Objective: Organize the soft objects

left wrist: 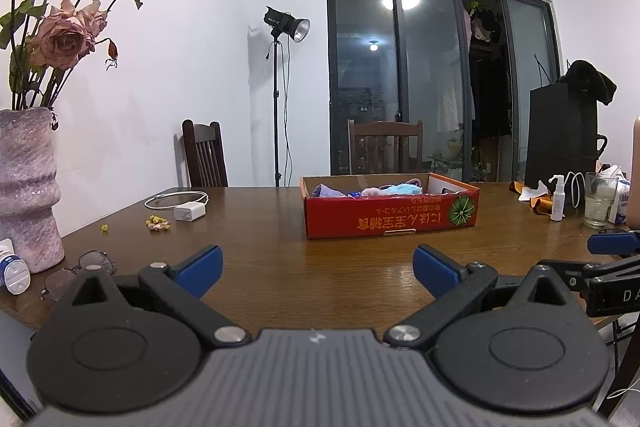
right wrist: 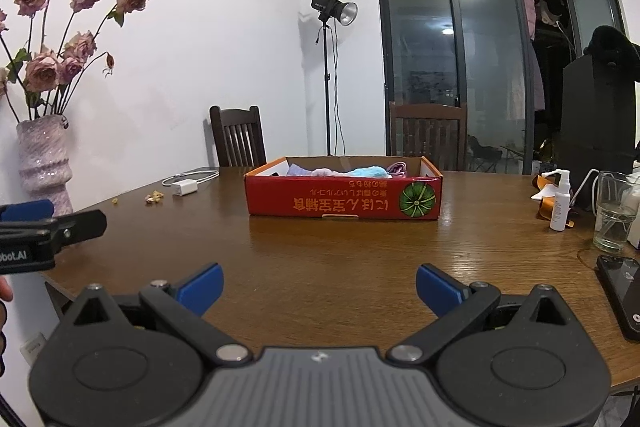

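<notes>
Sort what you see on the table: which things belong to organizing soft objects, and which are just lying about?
Belong to the job:
red cardboard box
soft cloth items inside it
left claw, open
right claw, open

Just lying about:
white charger and cable
spray bottle
drinking glass
phone
eyeglasses
vase of roses

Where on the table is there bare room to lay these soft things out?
Bare wood lies between the red box and both grippers, and between the box and the white charger. The right end is crowded: spray bottle, glass, phone.
</notes>
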